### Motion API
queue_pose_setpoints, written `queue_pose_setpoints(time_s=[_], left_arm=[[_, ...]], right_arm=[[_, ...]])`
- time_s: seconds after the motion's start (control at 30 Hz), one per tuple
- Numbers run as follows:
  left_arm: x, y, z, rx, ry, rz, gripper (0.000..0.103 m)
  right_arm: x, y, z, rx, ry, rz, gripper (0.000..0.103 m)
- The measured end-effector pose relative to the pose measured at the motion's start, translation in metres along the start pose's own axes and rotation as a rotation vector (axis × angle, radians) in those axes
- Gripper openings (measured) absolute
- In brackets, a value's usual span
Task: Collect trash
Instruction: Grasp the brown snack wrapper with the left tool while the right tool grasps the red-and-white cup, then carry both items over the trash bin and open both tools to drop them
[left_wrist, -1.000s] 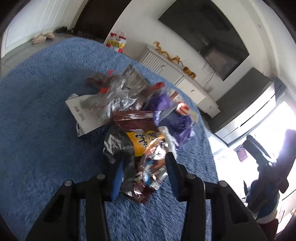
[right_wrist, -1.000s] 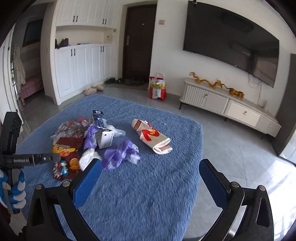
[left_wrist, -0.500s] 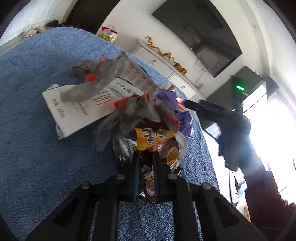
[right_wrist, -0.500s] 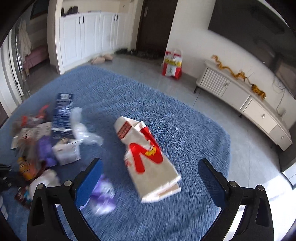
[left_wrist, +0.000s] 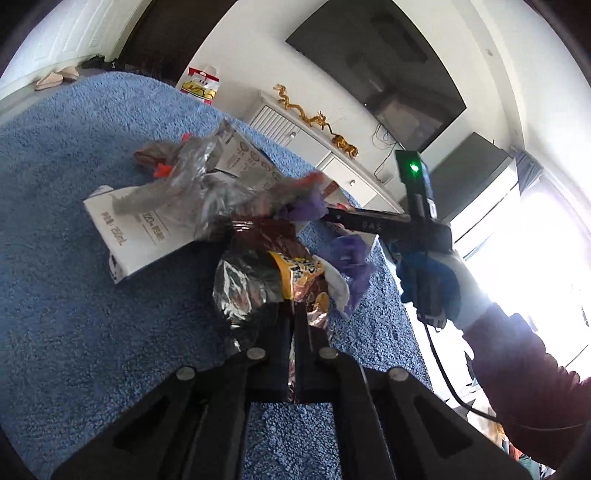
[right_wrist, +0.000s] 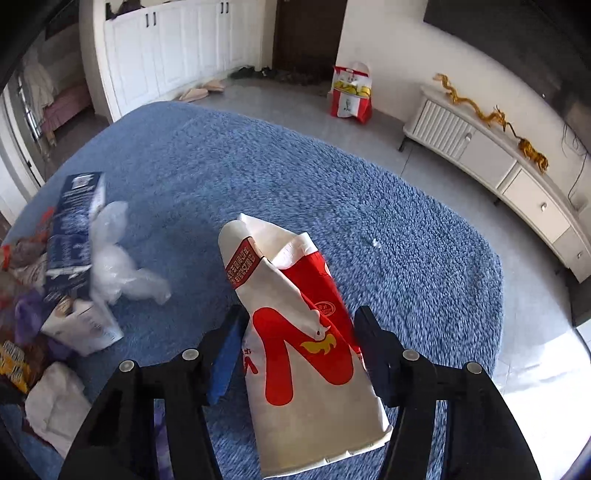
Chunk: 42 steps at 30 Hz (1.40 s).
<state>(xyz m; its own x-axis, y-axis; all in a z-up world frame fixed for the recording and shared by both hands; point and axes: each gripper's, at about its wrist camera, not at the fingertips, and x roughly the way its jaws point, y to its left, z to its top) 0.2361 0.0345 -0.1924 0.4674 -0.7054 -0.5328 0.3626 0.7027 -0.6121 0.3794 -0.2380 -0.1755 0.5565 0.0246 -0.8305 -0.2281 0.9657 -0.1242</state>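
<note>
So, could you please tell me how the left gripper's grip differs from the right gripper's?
The left gripper is shut tight on a thin foil wrapper in the trash pile; the right gripper stands wider, either side of a broad red-and-white paper bag, and its jaws have just been closing. The wrapper is crumpled and shiny; the bag is flat and matte. Both lie on the blue rug.

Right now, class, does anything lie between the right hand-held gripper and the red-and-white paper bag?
Nothing visible: the red-and-white paper bag already lies between the jaws of the right hand-held gripper, which have just been closing, on the blue rug.
</note>
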Motion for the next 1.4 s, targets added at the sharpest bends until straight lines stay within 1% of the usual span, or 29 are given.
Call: queue_pose_setpoints(time_s=[0.17, 0.37, 0.47, 0.63, 0.8, 0.93, 1.1, 1.2, 1.4], left_arm=[[-0.015, -0.012, -0.009, 0.017, -0.007, -0.002, 0.001], [-0.041, -0.041, -0.017, 0.062, -0.042, -0.015, 0.001], [-0.053, -0.051, -0.020, 0.076, -0.060, -0.023, 0.001], [-0.074, -0.066, -0.027, 0.098, -0.087, -0.027, 0.001], [-0.097, -0.086, -0.033, 0.136, -0.118, -0.036, 0.001], [-0.106, -0.114, -0.038, 0.193, -0.122, -0.050, 0.001], [-0.095, -0.158, -0.044, 0.290, -0.085, -0.067, 0.001], [-0.077, -0.190, -0.050, 0.355, -0.040, -0.088, 0.001], [-0.013, -0.262, -0.069, 0.488, 0.096, -0.132, 0.001]], right_arm=[[-0.042, 0.000, -0.012, 0.034, -0.074, -0.017, 0.059], [-0.106, 0.001, -0.035, 0.099, -0.163, 0.026, 0.059], [-0.138, 0.010, -0.054, 0.114, -0.207, 0.050, 0.059], [-0.179, 0.024, -0.083, 0.129, -0.262, 0.072, 0.059], [-0.216, 0.020, -0.117, 0.176, -0.321, 0.071, 0.059], [-0.242, 0.006, -0.148, 0.228, -0.355, 0.039, 0.059], [-0.265, -0.022, -0.200, 0.319, -0.381, -0.025, 0.059], [-0.273, -0.042, -0.233, 0.383, -0.382, -0.069, 0.059], [-0.265, -0.091, -0.303, 0.556, -0.355, -0.124, 0.059]])
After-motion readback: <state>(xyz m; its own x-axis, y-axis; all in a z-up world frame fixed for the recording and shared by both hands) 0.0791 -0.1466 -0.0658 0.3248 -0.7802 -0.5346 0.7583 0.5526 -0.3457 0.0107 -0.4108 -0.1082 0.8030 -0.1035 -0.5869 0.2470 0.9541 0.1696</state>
